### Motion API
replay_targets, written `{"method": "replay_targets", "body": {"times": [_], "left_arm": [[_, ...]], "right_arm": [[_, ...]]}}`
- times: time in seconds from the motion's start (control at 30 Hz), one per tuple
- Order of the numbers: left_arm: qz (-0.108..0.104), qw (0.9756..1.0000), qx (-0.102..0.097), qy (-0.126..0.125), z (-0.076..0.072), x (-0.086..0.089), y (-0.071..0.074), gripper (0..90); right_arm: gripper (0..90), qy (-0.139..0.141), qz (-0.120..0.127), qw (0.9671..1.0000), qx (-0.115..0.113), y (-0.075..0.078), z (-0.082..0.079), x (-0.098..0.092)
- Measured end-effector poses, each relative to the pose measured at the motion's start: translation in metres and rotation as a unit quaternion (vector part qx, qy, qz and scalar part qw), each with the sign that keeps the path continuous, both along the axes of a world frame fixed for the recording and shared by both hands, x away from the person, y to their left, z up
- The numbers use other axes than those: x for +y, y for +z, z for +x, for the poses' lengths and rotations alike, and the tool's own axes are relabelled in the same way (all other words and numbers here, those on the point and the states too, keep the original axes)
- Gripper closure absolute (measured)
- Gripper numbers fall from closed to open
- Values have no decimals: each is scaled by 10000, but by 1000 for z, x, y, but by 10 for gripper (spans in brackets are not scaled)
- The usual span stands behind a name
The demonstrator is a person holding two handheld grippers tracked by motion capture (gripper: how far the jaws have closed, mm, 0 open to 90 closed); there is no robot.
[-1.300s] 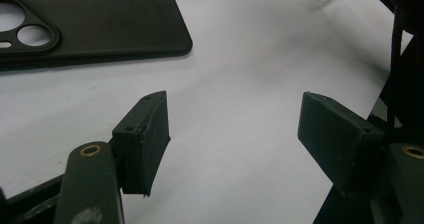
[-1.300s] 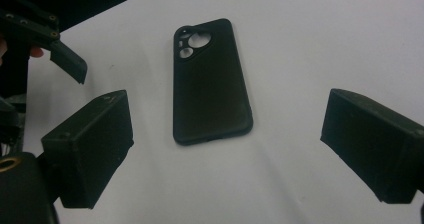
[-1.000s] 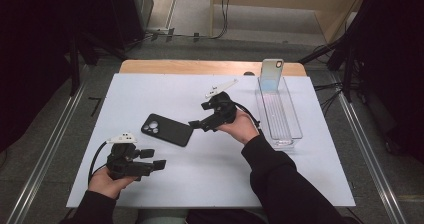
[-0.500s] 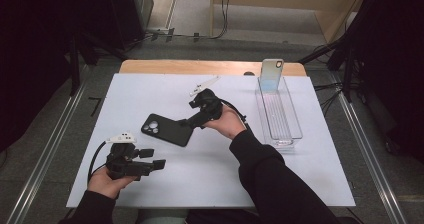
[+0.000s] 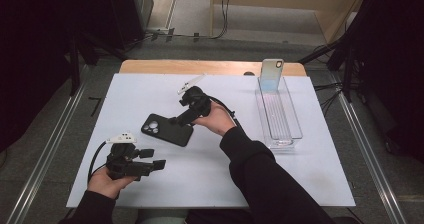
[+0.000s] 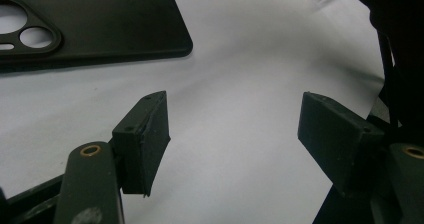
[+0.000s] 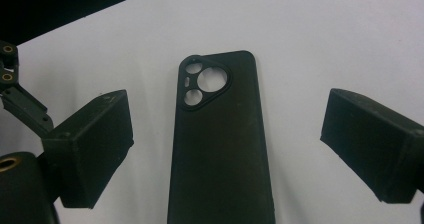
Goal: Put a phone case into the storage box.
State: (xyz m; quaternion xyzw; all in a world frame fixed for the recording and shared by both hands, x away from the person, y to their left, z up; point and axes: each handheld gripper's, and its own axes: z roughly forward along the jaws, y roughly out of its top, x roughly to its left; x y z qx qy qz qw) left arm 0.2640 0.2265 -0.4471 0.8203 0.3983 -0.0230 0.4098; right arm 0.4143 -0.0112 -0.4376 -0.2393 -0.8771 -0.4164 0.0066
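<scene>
Flat on the white table cover, camera cut-outs up: a matte black rubbery phone case, just left of centre. Right gripper poised at the case's near-right end, jaws spread wide with nothing pinched, case's long axis running straight out between them in the right gripper view (so the pads face its long edges). Seemingly a little above the case rather than touching, though hard to judge. Right forearm reaching in diagonally, wrist tipped down-left. Left gripper idle near the front edge, jaws parted and empty, clearly farther off. Clear plastic tray with an upright pale phone case well apart at right.
</scene>
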Motion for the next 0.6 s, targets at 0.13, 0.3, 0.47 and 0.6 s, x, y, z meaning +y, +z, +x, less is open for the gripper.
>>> {"method": "replay_targets", "body": {"times": [0.13, 0.3, 0.47, 0.6], "left_arm": [[-4, 10000, 13, 9, 0, 1, 0, 287], [-19, 10000, 12, 5, 0, 1, 0, 287], [-18, 10000, 16, 22, 1, 2, 0, 287], [-33, 10000, 12, 56, 1, 2, 0, 287]], "right_arm": [[49, 43, -66, 10000, 2, -2, 2, 7], [50, 88, -133, 9999, 14, -7, 5, 15], [49, 56, -154, 9999, 29, -12, 6, 20], [49, 21, -189, 9998, 64, -15, 4, 22]]}}
